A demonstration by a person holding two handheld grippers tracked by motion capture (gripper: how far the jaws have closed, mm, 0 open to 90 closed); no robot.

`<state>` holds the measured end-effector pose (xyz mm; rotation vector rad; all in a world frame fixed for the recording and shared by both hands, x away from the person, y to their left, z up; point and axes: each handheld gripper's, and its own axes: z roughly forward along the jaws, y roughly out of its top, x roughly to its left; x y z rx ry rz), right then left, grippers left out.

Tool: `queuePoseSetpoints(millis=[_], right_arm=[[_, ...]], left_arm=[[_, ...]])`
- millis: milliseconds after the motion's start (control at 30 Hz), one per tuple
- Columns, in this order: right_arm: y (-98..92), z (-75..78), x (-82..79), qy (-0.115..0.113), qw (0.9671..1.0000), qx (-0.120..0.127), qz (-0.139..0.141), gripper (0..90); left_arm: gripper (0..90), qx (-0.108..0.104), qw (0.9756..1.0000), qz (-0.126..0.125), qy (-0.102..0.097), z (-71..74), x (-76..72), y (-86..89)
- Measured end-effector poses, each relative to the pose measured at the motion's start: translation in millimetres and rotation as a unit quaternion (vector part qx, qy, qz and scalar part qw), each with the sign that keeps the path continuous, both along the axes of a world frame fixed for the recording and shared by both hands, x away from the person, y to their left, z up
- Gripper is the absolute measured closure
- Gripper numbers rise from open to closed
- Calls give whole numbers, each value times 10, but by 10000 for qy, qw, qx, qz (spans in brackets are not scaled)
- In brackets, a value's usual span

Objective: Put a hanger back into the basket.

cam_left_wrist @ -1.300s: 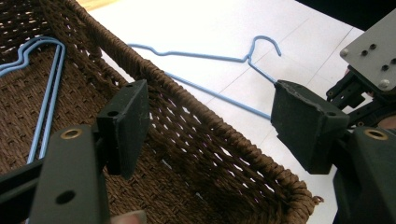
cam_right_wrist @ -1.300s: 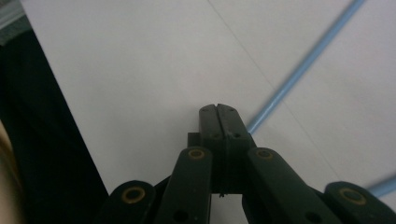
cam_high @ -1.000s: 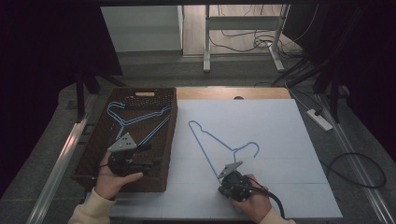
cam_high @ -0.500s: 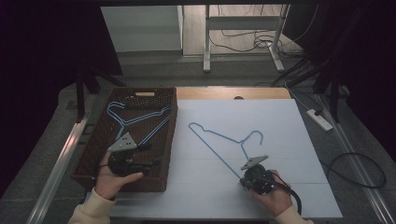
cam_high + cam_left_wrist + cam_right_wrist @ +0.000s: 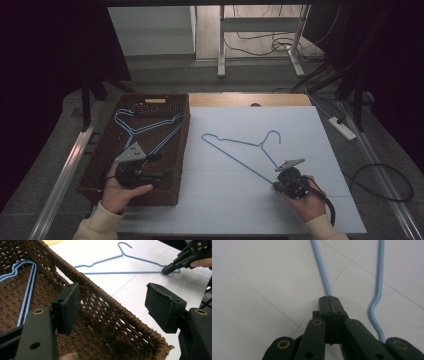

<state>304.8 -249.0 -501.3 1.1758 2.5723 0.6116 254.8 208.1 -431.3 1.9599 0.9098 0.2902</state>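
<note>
Your right gripper (image 5: 276, 184): nearest you on the white table cover, at the right of the high view. Its jaws are pressed tight together on the blue wire hanger; in the right gripper view the wire of the long bottom bar comes straight out from between the closed pads.

Your right hand (image 5: 306, 199): wrapped round the gripper body from behind, with the black cable trailing off toward the table's near edge.

Your left gripper (image 5: 167, 174): at the near end of the wicker basket, at the left of the high view. Its jaws stand wide apart with nothing between them; in the left gripper view one pad sits over the basket floor and the other over the white cover, with the basket's rim between them.

Your left hand (image 5: 119, 189): holds that gripper low at the basket's near wall.

Blue hanger on the table (image 5: 239, 149): lies flat on the white cover, between the basket and your right hand. You grip it at the near right corner; the long bar runs away to the far left, and the hook curls at the far side.

White table cover (image 5: 235, 205): faint fold lines cross it.

Wicker basket (image 5: 183, 145): dark brown, rectangular, just left of the cover, its long side running away from you.

Hangers in the basket (image 5: 131, 129): more blue wire hangers lie stacked on the basket floor, toward its far half. How many, you cannot tell.
</note>
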Motion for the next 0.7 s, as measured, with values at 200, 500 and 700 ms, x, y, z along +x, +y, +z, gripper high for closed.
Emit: queuePoseSetpoints(millis=[200, 500, 700], right_arm=[[251, 83, 139, -186, 9993, 250, 203, 900], [918, 43, 831, -268, 9958, 776, 398, 900], [1105, -55, 1072, -176, 9956, 859, 318, 900]], left_arm=[[288, 5, 10000, -10, 1, -4, 5, -1], [288, -20, 10000, -28, -9, -1, 8, 10], [288, -21, 10000, -18, -15, 1, 10, 19]])
